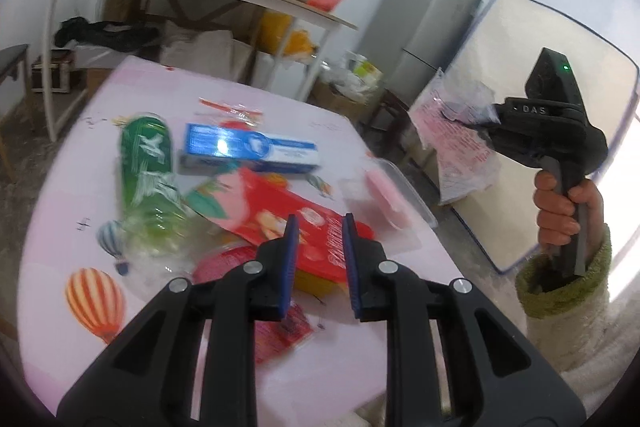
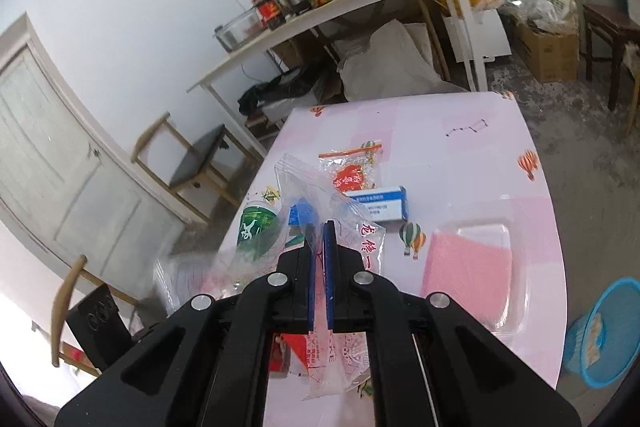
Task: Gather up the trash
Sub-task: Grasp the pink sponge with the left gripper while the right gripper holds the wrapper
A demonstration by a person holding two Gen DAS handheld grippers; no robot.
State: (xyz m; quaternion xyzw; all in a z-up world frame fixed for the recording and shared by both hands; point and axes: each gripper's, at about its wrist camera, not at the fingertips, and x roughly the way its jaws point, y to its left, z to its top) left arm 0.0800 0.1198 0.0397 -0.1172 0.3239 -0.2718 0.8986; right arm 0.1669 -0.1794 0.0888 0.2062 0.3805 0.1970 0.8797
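My right gripper (image 2: 319, 227) is shut on a clear plastic bag (image 2: 370, 235) with red print and holds it above the pink table (image 2: 460, 131). In the left wrist view the same gripper (image 1: 490, 121) is up at the right in a hand, with the bag (image 1: 452, 151) hanging from it. My left gripper (image 1: 321, 223) stands open over a red packet (image 1: 280, 219), with nothing between its pads. On the table lie a green bottle (image 1: 148, 163), a blue-and-white box (image 1: 248, 147), a clear packet with a red label (image 2: 352, 171) and a clear tray with a pink sheet (image 2: 472, 267).
A blue waste basket (image 2: 604, 335) stands on the floor right of the table. Behind are a shelf table (image 2: 320, 15) with a cooker and jars, a chair (image 2: 192, 163), a grey fridge (image 1: 424, 27), a leaning board (image 1: 540, 39) and cardboard boxes (image 2: 548, 55).
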